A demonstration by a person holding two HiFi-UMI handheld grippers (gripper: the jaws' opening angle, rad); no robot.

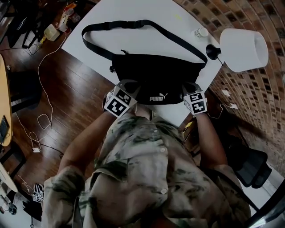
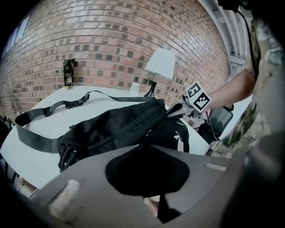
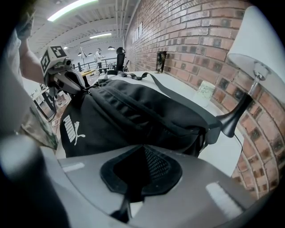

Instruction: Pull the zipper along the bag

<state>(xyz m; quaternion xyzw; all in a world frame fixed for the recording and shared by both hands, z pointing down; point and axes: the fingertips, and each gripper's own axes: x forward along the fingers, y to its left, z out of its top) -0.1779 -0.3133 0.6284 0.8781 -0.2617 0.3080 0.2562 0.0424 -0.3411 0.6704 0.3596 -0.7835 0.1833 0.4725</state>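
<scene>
Head view, white table [image 1: 138, 11], brick wall [image 1: 249, 89], left gripper [image 1: 129, 87] and right gripper [image 1: 189, 89] clamping bag [image 1: 156, 73]
</scene>
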